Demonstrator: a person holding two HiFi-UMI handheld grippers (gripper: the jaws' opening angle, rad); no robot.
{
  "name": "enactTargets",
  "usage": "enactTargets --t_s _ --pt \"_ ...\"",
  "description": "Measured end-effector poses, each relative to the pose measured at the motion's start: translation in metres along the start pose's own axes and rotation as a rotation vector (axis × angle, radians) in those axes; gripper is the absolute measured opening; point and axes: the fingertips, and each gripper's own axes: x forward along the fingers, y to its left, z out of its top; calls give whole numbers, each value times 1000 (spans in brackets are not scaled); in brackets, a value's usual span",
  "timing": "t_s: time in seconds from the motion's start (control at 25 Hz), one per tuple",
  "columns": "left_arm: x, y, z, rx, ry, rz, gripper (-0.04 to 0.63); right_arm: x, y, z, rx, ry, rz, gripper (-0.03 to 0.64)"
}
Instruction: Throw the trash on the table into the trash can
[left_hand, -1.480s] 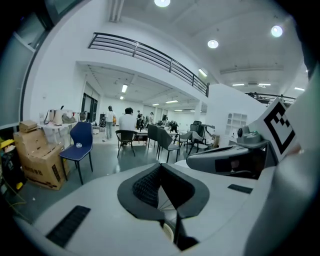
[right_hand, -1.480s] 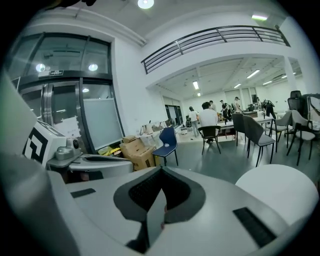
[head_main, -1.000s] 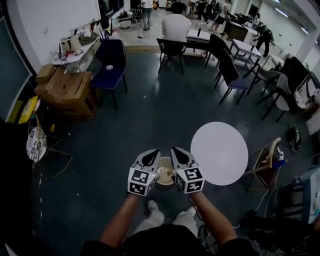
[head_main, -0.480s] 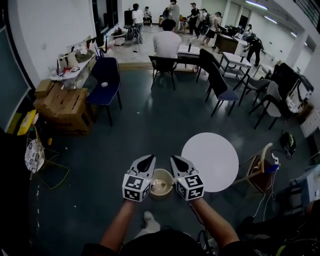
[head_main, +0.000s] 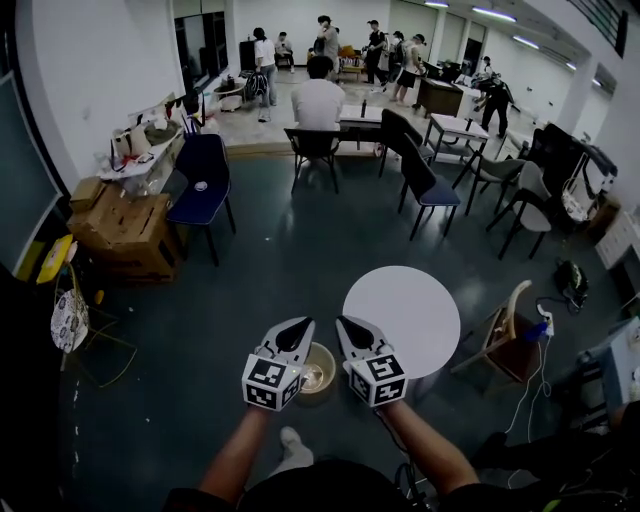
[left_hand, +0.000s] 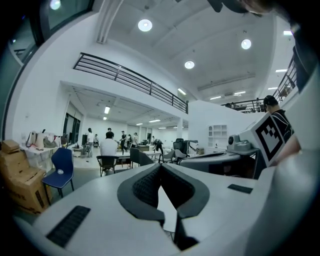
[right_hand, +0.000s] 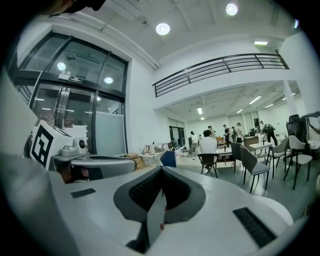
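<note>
In the head view my left gripper (head_main: 302, 325) and right gripper (head_main: 344, 322) hang side by side, both shut, tips pointing away from me. Below and between them a small beige trash can (head_main: 324, 349) stands on the dark floor with pale crumpled trash (head_main: 313, 377) inside. The round white table (head_main: 402, 305) is just right of the can, its top bare. In the left gripper view the left gripper (left_hand: 160, 166) has its pads together at the tip; in the right gripper view the right gripper (right_hand: 161, 169) does too. I see nothing clearly held in either.
Cardboard boxes (head_main: 128, 230) and a blue chair (head_main: 199, 180) stand at the left. More chairs (head_main: 425, 185) and tables with several people fill the back. A wooden chair (head_main: 505, 325) and cables lie right of the table.
Both grippers have risen away from the trash can, still shut and side by side. The can looks smaller and lower between them, and the table has slid left in the view.
</note>
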Motion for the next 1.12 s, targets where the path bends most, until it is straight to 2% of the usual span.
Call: enactTargets --t_s 0.2,0.72,1.12 --pt "-6 -58 8 14 -24 -3 15 -58 -9 2 -2 -25 10 18" --pt "-23 -206 10 76 -25 -30 15 -193 -33 4 -10 -79 10 18" --pt "-34 -287 6 102 -27 -21 15 -270 -48 -2 -4 -109 22 18"
